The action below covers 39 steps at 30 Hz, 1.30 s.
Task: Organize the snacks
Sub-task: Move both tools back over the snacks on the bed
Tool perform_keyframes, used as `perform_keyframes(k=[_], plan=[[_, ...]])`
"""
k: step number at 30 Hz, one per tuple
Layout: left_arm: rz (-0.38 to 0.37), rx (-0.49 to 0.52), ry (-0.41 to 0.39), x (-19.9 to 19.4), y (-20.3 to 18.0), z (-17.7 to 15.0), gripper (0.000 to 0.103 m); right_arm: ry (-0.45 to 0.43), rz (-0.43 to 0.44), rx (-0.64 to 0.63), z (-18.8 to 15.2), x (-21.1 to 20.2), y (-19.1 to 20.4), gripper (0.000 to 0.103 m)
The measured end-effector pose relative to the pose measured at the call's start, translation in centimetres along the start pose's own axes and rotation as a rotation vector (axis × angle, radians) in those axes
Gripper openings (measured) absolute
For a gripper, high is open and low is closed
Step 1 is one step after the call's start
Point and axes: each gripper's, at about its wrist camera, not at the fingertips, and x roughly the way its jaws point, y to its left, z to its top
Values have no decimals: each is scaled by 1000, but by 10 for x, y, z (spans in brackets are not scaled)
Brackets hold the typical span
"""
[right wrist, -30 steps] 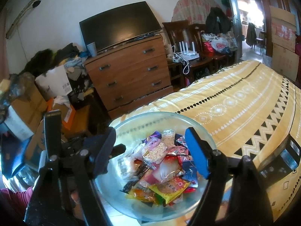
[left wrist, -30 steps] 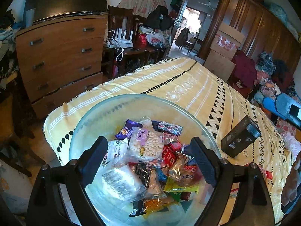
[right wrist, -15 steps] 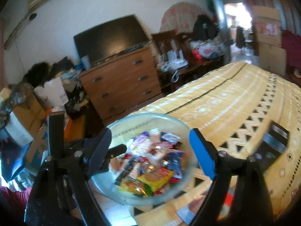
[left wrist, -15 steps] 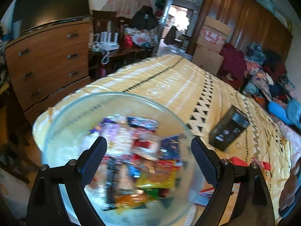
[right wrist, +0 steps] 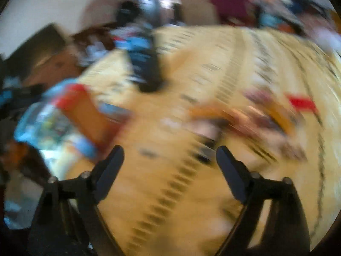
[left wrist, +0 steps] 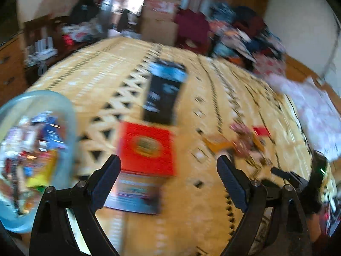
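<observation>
My left claw [left wrist: 168,166] is spread wide with nothing between its pads, angled down over the yellow patterned bedspread [left wrist: 191,213]. Just past the tips, at about 11 o'clock, lies a flat red box [left wrist: 147,147], its near edge overlapping a dark blue packet [left wrist: 134,194] at 9 o'clock beside my left pad. Beyond the red box, at 12 o'clock, lies a long black box [left wrist: 165,91]. Far out at 9 o'clock sits the glass bowl [left wrist: 70,115], filled with mixed snack packets [left wrist: 32,145]. At 2 o'clock, well apart from the bowl, a loose scatter of snacks [left wrist: 243,143] lies on the bedspread.

My right claw [right wrist: 169,155] is also empty; its jaws are closing a little from wide open. Its view is badly smeared: the scattered snacks [right wrist: 251,115] streak across at 1 o'clock, the black box [right wrist: 145,68] is at 11 o'clock, and the bowl [right wrist: 25,128] shows at 9 o'clock.
</observation>
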Motion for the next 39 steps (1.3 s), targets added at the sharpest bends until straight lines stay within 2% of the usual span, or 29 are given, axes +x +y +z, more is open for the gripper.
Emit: perform_keyframes(k=[2,4,7,12,13,14,17,20,23,25,27,31,33,35,38,39], plan=[[-28,27,42,17,-23,-8,92,12,-58,140,-9,5,-65,86],[-13,73,27,23,-43,-14,96,17,-94,222,-9,8,-105,70],[-21,101,44,33,-62,-15,96,32,-17,231,15,28,-130,65],[-10,159,6,37,-86,-3,96,41,20,98,66,79,-117,64],[-16,162,-1,36,-88,0,96,41,33,76,81,94,-110,64],[-16,159,-7,35,-87,3,96,43,37,60,78,100,-107,65],[-13,142,-28,29,-85,11,96,55,58,27,106,139,-80,66],[-10,133,-24,29,-86,16,96,139,64,-30,121,186,-57,67],[-12,137,-16,26,-87,16,96,268,80,-2,103,226,-58,68],[-26,144,-16,23,-90,12,96,232,115,18,90,214,-61,68],[-47,152,-18,23,-93,6,96,243,180,21,69,189,-56,67],[-100,147,17,33,-100,-6,96,326,266,-132,-8,139,-18,65],[-118,159,24,35,-105,-14,96,328,251,-169,-39,110,-9,67],[-126,163,42,37,-108,-23,96,283,228,-166,-54,85,-11,67],[-142,171,82,41,-111,-35,96,196,152,-218,-42,72,-18,68],[-139,182,87,40,-112,-38,96,184,134,-251,-32,74,-17,75]])
